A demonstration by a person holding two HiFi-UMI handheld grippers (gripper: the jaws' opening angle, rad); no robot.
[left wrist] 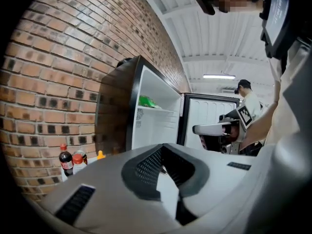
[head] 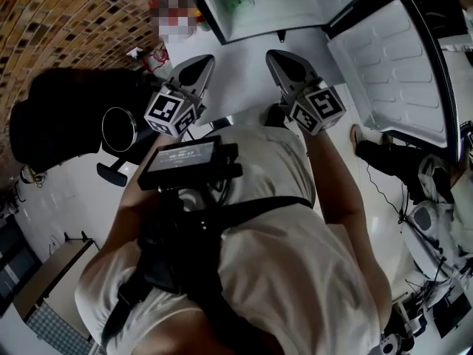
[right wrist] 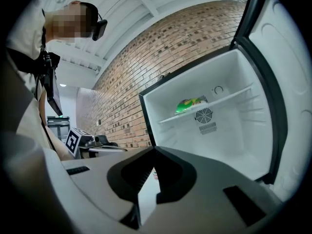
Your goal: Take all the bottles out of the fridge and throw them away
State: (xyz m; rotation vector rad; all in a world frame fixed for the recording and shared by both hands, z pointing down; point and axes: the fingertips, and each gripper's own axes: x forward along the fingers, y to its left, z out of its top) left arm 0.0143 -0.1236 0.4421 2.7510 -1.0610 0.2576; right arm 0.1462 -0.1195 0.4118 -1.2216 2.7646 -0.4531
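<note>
Beside the open fridge point(left wrist: 151, 126), down by the brick wall point(left wrist: 58, 57), a few bottles point(left wrist: 66, 164) stand close together. They look smooth and round, so they may slip; I would grab one around its middle. Both the left tool point(head: 207, 59) and the right tool point(head: 272, 53) point flat at the fridge, squeezed closed, holding nothing

Head view looking down, gripper views level toward fridge point(right wrist: 229, 135) (shared)
</note>
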